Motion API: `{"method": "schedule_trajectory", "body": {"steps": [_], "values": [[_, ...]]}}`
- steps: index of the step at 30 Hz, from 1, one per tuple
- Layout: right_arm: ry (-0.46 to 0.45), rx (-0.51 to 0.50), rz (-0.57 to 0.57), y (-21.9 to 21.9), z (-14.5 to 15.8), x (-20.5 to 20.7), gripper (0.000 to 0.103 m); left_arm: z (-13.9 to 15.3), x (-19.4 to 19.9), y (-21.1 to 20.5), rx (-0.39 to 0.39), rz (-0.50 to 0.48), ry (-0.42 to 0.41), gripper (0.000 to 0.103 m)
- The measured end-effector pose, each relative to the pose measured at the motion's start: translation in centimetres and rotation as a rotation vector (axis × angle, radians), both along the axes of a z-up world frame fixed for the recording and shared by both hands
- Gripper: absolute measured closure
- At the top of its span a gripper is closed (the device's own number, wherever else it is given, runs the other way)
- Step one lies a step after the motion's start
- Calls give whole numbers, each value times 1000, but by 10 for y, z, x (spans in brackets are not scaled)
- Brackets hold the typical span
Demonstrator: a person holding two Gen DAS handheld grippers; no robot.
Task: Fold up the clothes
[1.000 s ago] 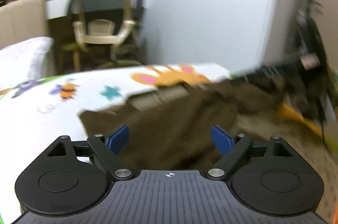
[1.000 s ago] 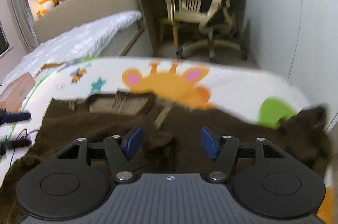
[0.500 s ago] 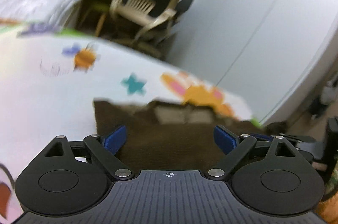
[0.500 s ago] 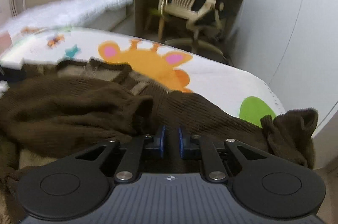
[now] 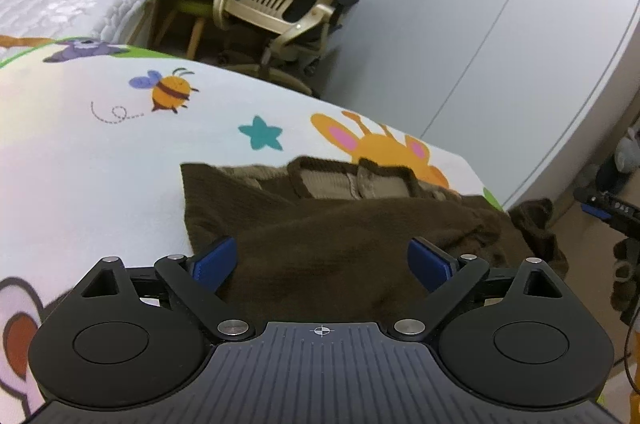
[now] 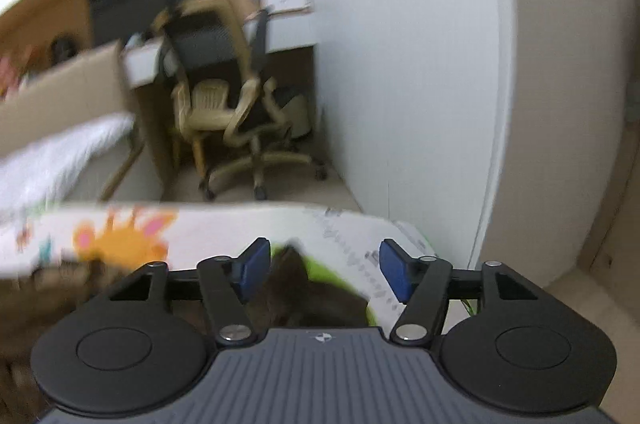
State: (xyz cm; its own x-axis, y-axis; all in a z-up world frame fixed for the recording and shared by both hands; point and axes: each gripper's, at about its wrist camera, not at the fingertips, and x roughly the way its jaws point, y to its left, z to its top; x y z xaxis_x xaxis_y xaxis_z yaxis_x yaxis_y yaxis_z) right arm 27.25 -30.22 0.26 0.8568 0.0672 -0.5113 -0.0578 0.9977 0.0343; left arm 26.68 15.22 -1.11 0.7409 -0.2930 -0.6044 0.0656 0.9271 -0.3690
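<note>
Left gripper (image 5: pixel 322 260) angled down over brown sweater (image 5: pixel 340 224), fingers wide, opening, gripping nothing; right gripper (image 6: pixel 324 270) angled down, fingers opening above sleeve tip (image 6: pixel 292 264).

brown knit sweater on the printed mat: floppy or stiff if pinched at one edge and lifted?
Probably floppy: the brown knit sweater lies bunched in soft folds on the cartoon-printed mat. It would likely drape and trail. The ribbed knit looks grippy, not slippery.
</note>
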Motion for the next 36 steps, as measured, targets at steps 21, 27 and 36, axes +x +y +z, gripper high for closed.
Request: {"method": "schedule_trajectory", "body": {"steps": [21, 27, 36], "values": [[-105, -28, 153, 91, 65, -2, 95, 13, -38, 16, -23, -18, -35, 6], [-180, -37, 600, 220, 90, -42, 87, 21, -50, 23, -64, -6, -62, 6], [-34, -58, 744, 218, 47, -70, 38, 28, -67, 41, -123, -14, -80, 6]]}}
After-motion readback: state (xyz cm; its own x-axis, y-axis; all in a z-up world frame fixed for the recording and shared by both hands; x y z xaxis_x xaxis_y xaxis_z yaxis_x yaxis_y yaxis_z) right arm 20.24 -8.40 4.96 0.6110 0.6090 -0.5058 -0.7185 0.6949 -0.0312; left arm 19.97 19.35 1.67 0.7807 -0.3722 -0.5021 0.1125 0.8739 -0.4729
